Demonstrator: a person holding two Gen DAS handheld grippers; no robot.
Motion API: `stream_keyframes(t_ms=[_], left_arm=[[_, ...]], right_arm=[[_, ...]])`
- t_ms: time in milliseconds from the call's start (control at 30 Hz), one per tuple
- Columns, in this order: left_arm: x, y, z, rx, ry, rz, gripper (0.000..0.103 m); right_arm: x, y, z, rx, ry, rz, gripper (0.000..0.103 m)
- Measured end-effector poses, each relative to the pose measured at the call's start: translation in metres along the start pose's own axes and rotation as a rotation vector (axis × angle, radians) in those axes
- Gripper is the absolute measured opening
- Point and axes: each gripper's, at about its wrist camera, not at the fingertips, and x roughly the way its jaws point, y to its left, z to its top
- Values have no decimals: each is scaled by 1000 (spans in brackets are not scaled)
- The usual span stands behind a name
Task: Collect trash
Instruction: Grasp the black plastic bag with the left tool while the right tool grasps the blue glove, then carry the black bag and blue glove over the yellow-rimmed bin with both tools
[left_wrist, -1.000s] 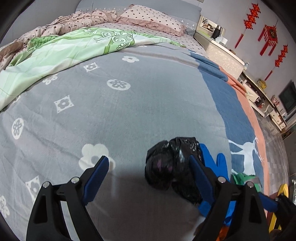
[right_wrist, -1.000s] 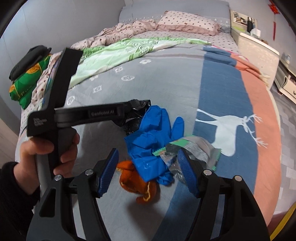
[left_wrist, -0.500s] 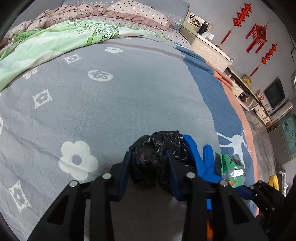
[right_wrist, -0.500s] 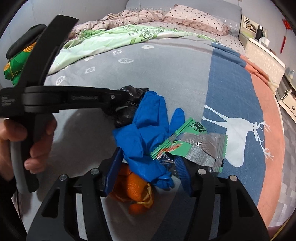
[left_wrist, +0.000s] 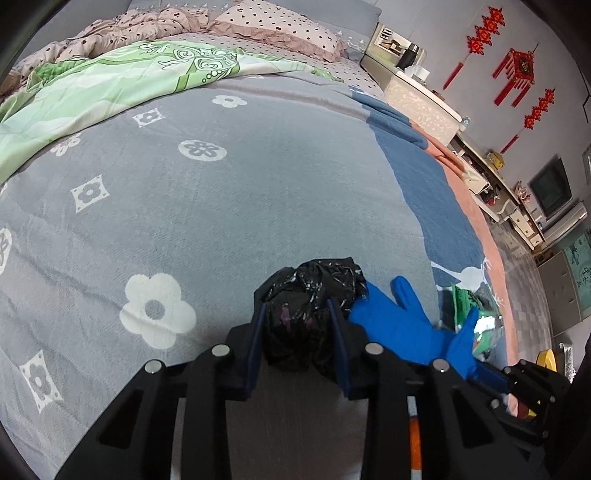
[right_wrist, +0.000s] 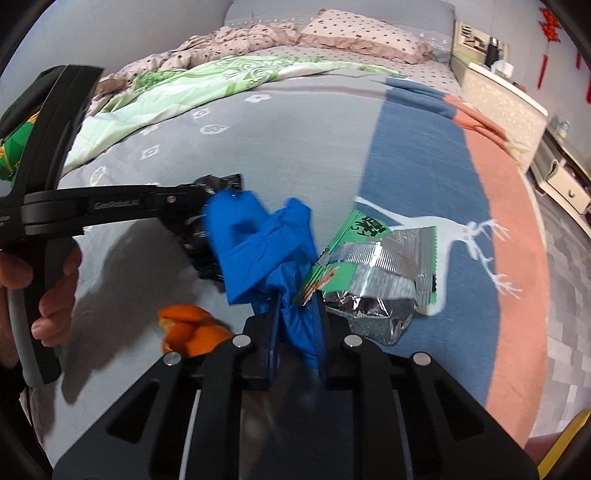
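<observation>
A crumpled black plastic bag (left_wrist: 310, 299) lies on the grey bedspread, and my left gripper (left_wrist: 295, 314) is shut on it. The bag also shows in the right wrist view (right_wrist: 207, 229), behind the glove. My right gripper (right_wrist: 297, 306) is shut on a blue rubber glove (right_wrist: 258, 243), which also shows in the left wrist view (left_wrist: 402, 321) to the right of the bag. A green and silver snack wrapper (right_wrist: 373, 266) lies right of the glove; it also shows in the left wrist view (left_wrist: 476, 310). Orange peel (right_wrist: 188, 328) lies at the lower left.
The bed (left_wrist: 221, 206) carries a green quilt (left_wrist: 110, 88) and a dotted pillow (left_wrist: 277, 26) at the far end. A bedside cabinet (left_wrist: 417, 96) and low furniture stand along the right wall. A yellow object (left_wrist: 546, 360) is on the floor at the right.
Both grippers went from wide open to shut: the left closed on the black bag, the right closed on the blue glove. Both moved slightly forward.
</observation>
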Motion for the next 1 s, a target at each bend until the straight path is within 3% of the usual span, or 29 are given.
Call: stream_keyframes(t_ms=[333,633,1000], left_arm=[[-4,-14,-8,27,3,16,25],[-19,-30,-17,60,-12,2,20],[-55,-41,-26,70,-57,-17,19]], right_arm=[[-22,-28,-6,53,-32,-52,5],[-55,-63,-15,194,-69,24,3],[-120,-88,-33,266,-164,16,2]])
